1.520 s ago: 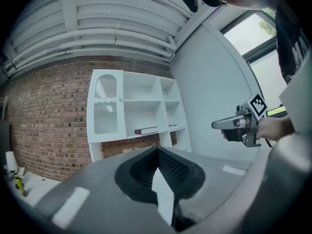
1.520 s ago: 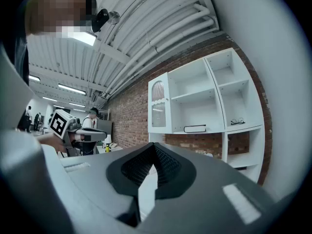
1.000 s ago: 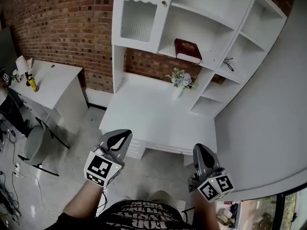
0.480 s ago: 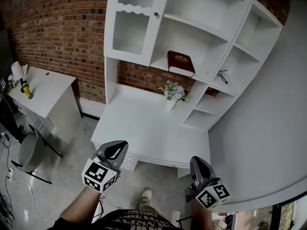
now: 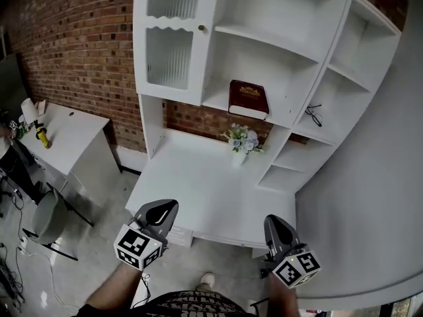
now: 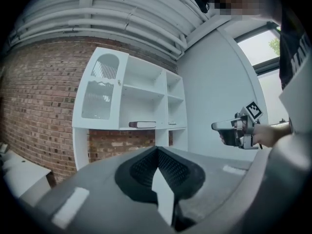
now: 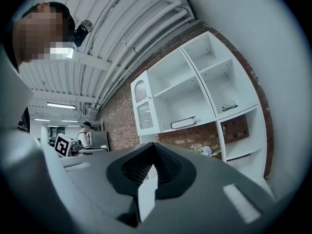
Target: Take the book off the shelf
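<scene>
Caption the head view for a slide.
Left tool and right tool, shut and empty, at white desk; dark red hardcover book flat on white shelf.

The head view looks from high up, steeply down on the white desk (image 5: 211,183) and the shelf (image 5: 277,45) at its far side. The left gripper (image 5: 162,210) and right gripper (image 5: 274,224) are near, at the bottom edge. Each gripper view sits low and looks along its own jaws at the shelf, well apart from it. The right one seems tilted. All three views share the shelf and book (image 5: 248,98).
</scene>
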Motion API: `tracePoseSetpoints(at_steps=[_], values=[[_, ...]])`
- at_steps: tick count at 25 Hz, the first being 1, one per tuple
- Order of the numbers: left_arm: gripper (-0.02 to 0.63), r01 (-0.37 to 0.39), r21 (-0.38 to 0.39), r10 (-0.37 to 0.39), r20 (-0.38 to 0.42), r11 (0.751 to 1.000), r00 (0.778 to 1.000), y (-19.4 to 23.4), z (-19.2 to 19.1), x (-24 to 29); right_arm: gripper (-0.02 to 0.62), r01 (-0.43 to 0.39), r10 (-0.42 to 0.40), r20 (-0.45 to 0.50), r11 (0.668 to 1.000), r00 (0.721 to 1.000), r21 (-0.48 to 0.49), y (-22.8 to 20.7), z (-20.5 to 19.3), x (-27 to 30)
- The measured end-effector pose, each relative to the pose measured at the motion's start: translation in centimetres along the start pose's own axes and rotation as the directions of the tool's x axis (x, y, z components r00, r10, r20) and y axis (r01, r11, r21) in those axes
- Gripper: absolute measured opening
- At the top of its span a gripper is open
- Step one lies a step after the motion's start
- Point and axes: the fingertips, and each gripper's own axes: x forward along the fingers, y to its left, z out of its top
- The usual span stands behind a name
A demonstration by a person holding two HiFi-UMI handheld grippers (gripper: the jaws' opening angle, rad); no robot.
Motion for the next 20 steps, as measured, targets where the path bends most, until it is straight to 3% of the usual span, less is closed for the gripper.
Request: tracePoseSetpoints(at_steps=[9,20], values=[[0.0,-0.083,0.035,0.081,0.055,0.996,0.995,-0.3,3.3,6.3,0.023,-0.076,0.076,0.016,0.997,0.997,-0.009,-6.0,3.3,2.5],[0.0,-0.178,0.043,0.178,0.009,0.983,0.984,-0.1,3.1,10.1,0.023,-0.182,0.182,0.014,0.982,0.983,0.054,-11.4,3.1,5.9]])
